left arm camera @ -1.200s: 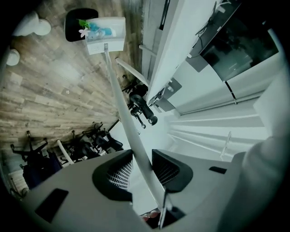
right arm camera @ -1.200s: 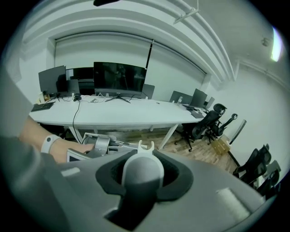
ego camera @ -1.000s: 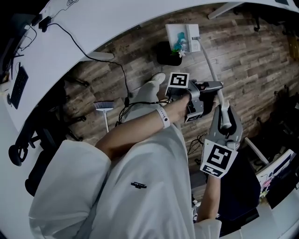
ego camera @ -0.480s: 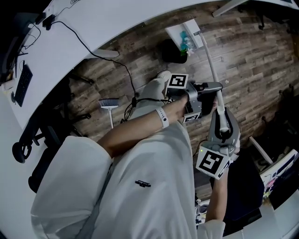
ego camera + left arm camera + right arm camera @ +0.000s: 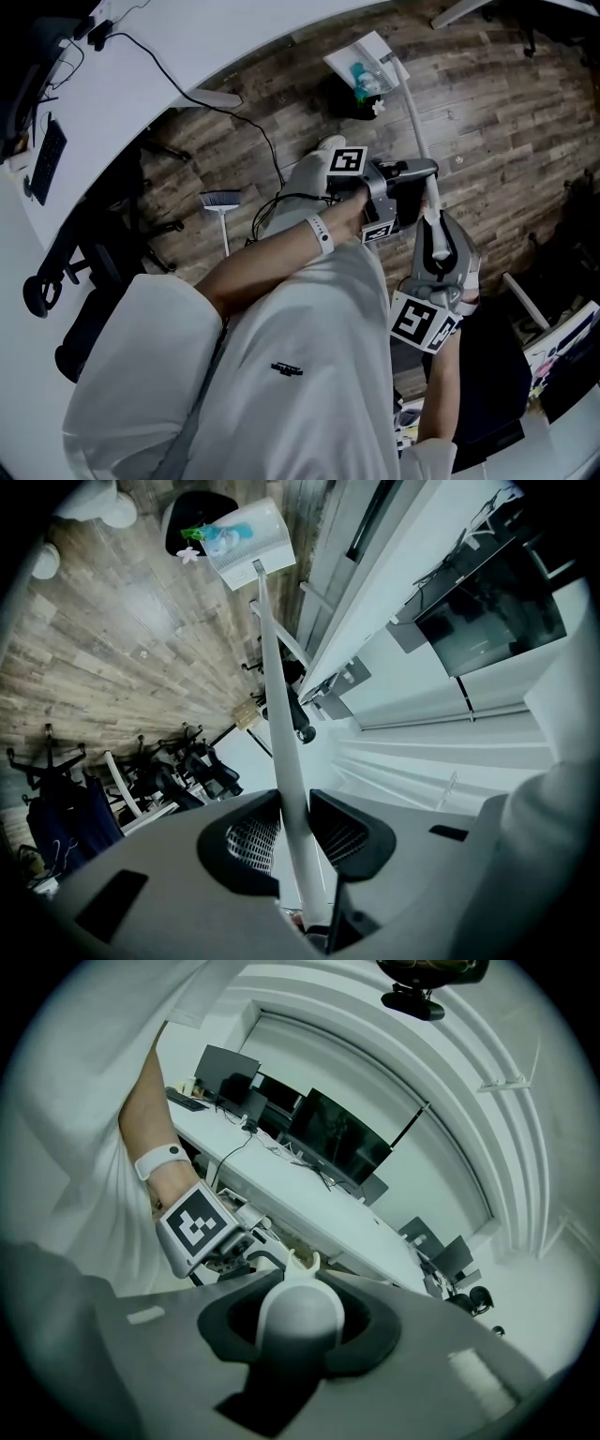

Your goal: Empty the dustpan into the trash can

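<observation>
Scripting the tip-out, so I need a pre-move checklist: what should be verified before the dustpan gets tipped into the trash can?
1. Left gripper on the dustpan handle: ok. The pads are on the pole, and the jaws have just been closing.
2. Right gripper on the handle's top end: ok. It is clamped round the rounded end.
3. Debris in the dustpan: ok. It is in the pan, not yet dumped.
4. Dustpan mouth above the trash can: cannot tell. The pan overlaps the can's rim in both views, but the gap between them is unclear.
5. Broom out of the way: ok. It lies on the floor apart from the can.
</observation>
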